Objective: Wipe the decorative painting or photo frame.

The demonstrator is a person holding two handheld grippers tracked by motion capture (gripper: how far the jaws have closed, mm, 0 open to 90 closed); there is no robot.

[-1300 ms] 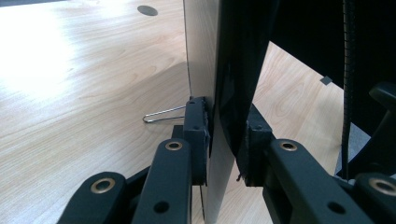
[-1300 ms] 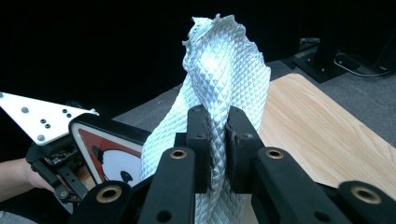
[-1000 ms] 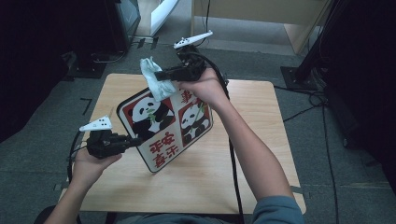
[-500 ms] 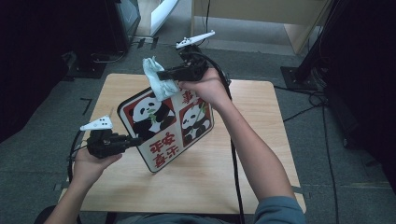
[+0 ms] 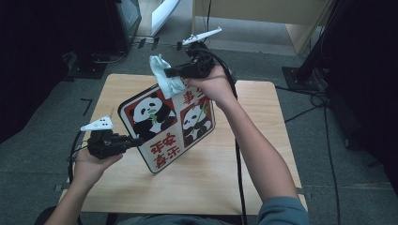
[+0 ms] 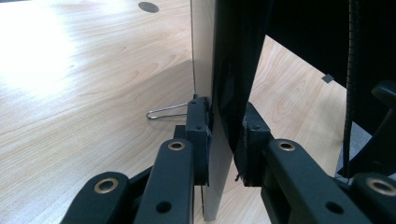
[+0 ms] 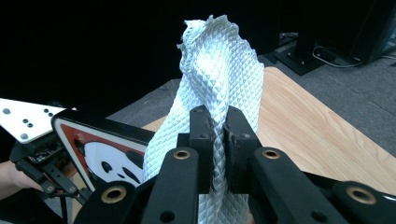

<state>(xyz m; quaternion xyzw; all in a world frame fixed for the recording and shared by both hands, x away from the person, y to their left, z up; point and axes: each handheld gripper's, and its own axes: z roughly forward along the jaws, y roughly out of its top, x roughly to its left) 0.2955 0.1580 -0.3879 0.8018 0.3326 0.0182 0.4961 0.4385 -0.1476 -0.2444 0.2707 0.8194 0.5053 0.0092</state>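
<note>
A white board (image 5: pixel 166 129) printed with two pandas on red squares and red characters is held tilted above the wooden table (image 5: pixel 244 159). My left gripper (image 5: pixel 136 140) is shut on its lower left edge. In the left gripper view the pads (image 6: pixel 198 135) clamp the board's thin edge (image 6: pixel 219 60). My right gripper (image 5: pixel 170 72) is shut on a white textured cloth (image 5: pixel 159 65) at the board's top edge, its jaws having just closed a little further. In the right gripper view the cloth (image 7: pixel 219 60) rises between the jaws of that gripper (image 7: pixel 218 144), with the board (image 7: pixel 107 154) below left.
A thin wire loop (image 6: pixel 166 112) sticks out beside the board near the left pads. Black cables (image 5: pixel 239 154) trail from the right gripper across the table. Dark floor and equipment surround the table; a wooden cabinet (image 5: pixel 263 11) stands behind.
The right gripper and its cloth have shifted slightly rightward along the board's top edge. The left gripper and the board have stayed put.
</note>
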